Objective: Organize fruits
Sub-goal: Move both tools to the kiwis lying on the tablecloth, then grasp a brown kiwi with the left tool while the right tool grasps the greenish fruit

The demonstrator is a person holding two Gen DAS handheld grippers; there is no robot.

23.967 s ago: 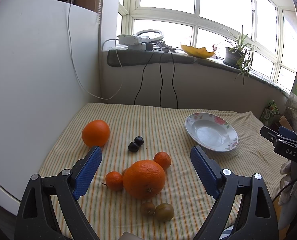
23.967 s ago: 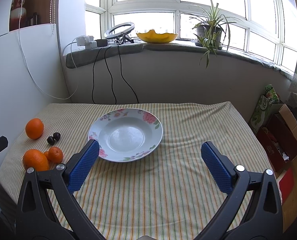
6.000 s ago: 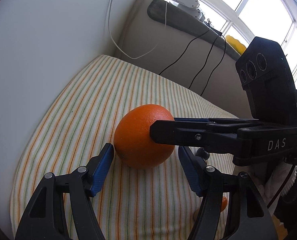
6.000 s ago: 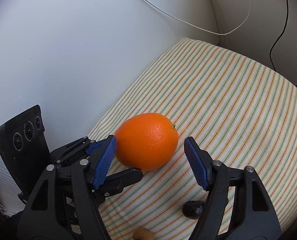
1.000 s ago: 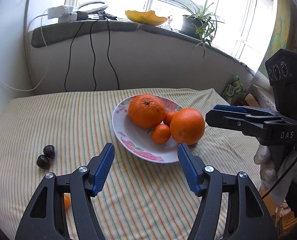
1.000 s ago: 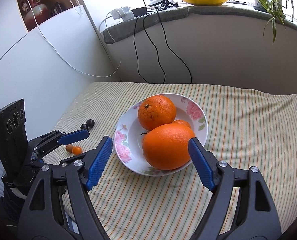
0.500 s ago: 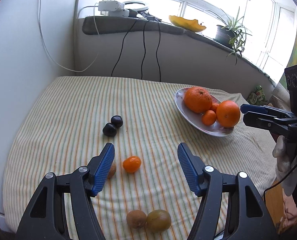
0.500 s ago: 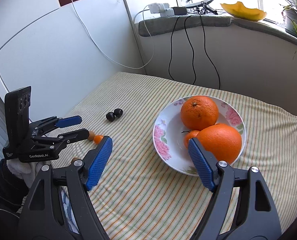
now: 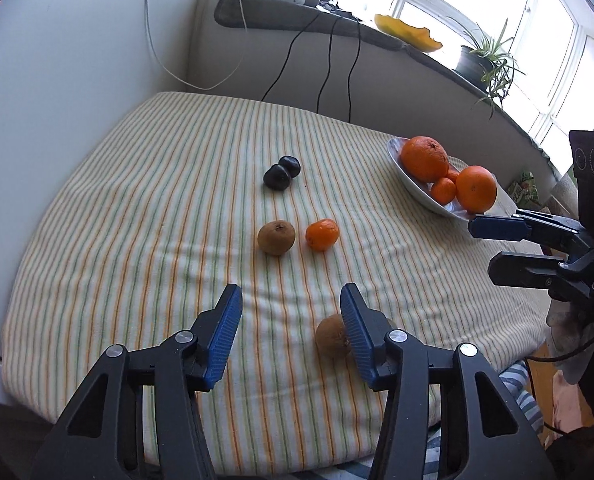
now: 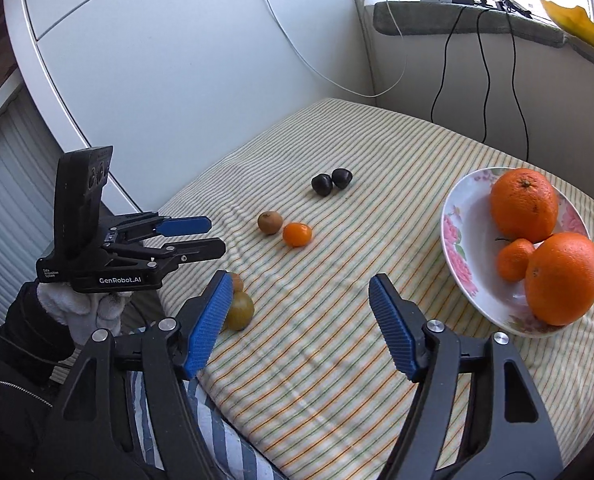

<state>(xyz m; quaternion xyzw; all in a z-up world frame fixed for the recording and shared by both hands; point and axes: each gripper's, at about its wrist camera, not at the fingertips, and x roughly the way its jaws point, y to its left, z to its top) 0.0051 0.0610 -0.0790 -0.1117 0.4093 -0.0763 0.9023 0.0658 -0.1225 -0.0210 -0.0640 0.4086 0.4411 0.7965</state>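
Observation:
A floral plate (image 10: 454,240) holds two big oranges (image 10: 523,204) and small mandarins (image 10: 513,259); it lies at the right in the left wrist view (image 9: 419,195). On the striped cloth lie a brown kiwi (image 9: 276,237), a small mandarin (image 9: 322,234) and two dark plums (image 9: 282,172). My left gripper (image 9: 289,322) hovers near the front edge, its jaws closing on nothing. Another kiwi (image 9: 329,336) peeks from behind its right finger. My right gripper (image 10: 301,316) is over bare cloth, jaws also closing on nothing. A greenish fruit (image 10: 240,310) sits beside its left finger.
A white wall panel (image 10: 177,60) borders the table on the left. Cables (image 9: 329,60) hang from the windowsill at the back, where a plant pot (image 9: 471,66) stands. A gloved hand (image 10: 77,304) holds the left gripper (image 10: 216,236) over the table's front corner.
Both views have swung away from the plate toward the loose fruit on the left of the cloth. Both pairs of jaws stand narrower than before.

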